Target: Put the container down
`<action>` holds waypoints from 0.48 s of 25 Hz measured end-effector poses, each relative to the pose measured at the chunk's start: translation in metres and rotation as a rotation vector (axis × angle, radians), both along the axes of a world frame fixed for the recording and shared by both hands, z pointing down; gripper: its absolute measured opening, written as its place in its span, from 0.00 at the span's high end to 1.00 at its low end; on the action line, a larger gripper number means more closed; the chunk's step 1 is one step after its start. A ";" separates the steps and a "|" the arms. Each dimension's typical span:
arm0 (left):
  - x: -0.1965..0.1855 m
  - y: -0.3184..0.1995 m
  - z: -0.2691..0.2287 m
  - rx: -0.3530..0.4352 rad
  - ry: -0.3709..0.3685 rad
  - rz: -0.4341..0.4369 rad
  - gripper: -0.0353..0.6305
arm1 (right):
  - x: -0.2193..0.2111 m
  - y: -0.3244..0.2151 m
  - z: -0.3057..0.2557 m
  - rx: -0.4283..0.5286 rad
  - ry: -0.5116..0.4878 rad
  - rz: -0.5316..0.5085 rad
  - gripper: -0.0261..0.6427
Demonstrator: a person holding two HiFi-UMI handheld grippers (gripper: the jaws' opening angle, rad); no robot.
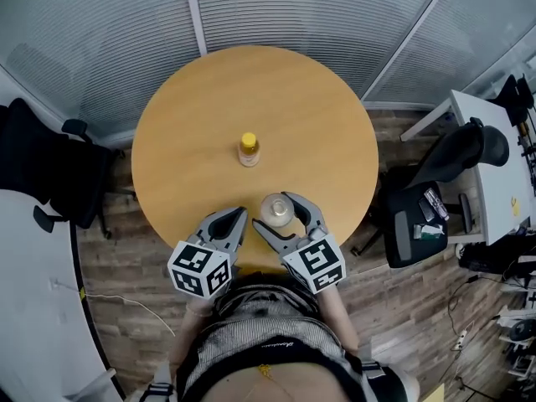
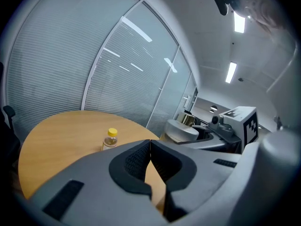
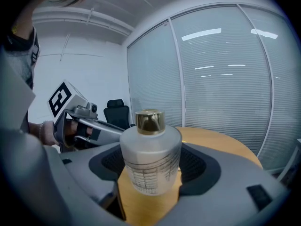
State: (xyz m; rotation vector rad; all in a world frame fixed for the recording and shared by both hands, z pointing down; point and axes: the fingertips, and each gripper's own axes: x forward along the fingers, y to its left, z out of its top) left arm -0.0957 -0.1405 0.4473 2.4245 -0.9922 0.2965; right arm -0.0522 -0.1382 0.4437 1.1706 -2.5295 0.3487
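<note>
**tabletop_tom:** Round wooden table (image 1: 193, 141) is sitting in a corner of glass walls (image 1: 276, 11) with the blinds down, and a black office chair (image 1: 50, 174) is parked off to the left. Anyone want to call what the two grippers are doing?

**grip_nerd:** Sure. The right gripper (image 1: 272, 209) is clamping the container (image 1: 277, 210), that frosted round bottle with the gold cap (image 3: 150, 120). In the right gripper view the dark pads (image 3: 195, 163) are pressing on both of its sides and it's standing upright between them.

**tabletop_tom:** And where is it sitting on the table?

**grip_nerd:** It's hanging out at the near edge, right in front of the person. I honestly can't tell if its base is touching the wood or hovering just above it. The tabletop is showing under it in the right gripper view, but the angle isn't giving that away.

**tabletop_tom:** What about the left one?

**grip_nerd:** The left gripper (image 1: 241, 214) is pinching on nothing. In its own view the two jaws are meeting tip to tip with only bare table behind them. It's floating just beside the right one, over the same near edge, and the two aren't touching.

**tabletop_tom:** Anything else on there?

**grip_nerd:** A little bottle (image 1: 249, 150) with a yellow cap is standing upright around the middle of the table, well apart from both grippers.
</note>
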 end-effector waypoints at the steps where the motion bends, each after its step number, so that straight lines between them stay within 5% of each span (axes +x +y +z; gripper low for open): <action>1: -0.002 -0.003 0.001 -0.003 0.003 0.005 0.91 | -0.002 -0.002 0.002 -0.006 0.001 0.007 0.46; 12: -0.015 -0.021 0.022 -0.036 0.003 0.066 0.91 | -0.014 -0.011 0.018 -0.035 -0.013 0.073 0.46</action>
